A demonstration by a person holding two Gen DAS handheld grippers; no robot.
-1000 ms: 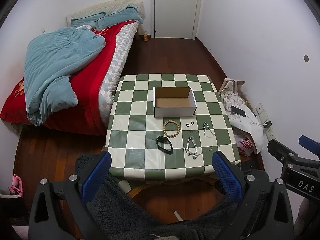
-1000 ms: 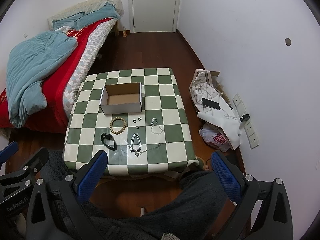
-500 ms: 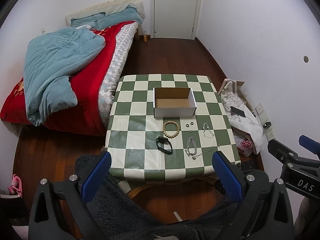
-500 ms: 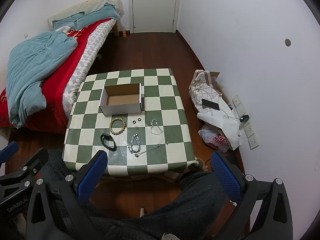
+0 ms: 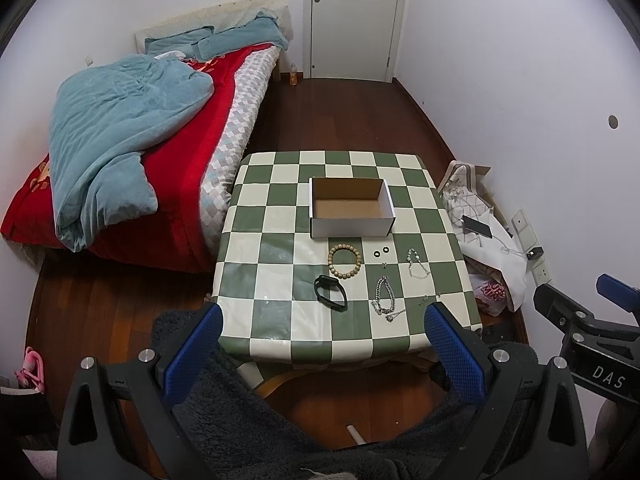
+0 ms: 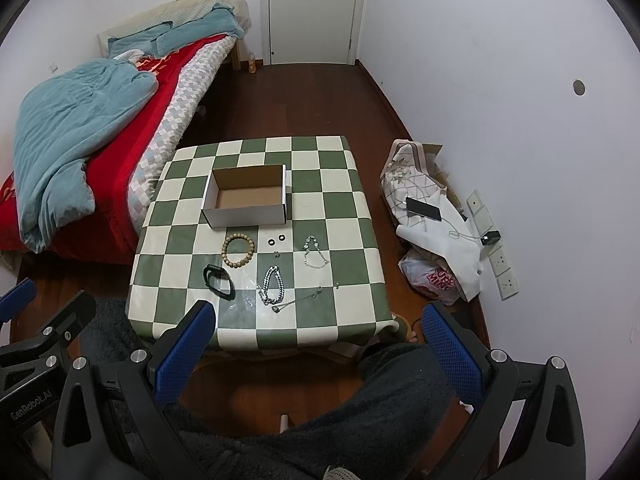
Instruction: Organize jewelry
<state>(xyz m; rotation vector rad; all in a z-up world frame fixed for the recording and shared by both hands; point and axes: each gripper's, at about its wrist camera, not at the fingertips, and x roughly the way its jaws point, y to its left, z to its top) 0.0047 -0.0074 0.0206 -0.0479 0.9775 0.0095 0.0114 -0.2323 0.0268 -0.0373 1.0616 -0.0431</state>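
An empty white cardboard box stands on the green-and-white checked table. In front of it lie a wooden bead bracelet, a black band, two small black rings, a thick silver chain, a thin silver bracelet and a thin chain. My left gripper and right gripper are both open and empty, held high above and in front of the table.
A bed with a red cover and blue blanket stands left of the table. Bags, a phone and a charger lie on the floor by the right wall. A closed white door is at the back. Dark fleece-clad legs lie below the grippers.
Both views have shifted very slightly; the table sits a touch lower in frame. Nothing on the table has moved and both grippers stay open.
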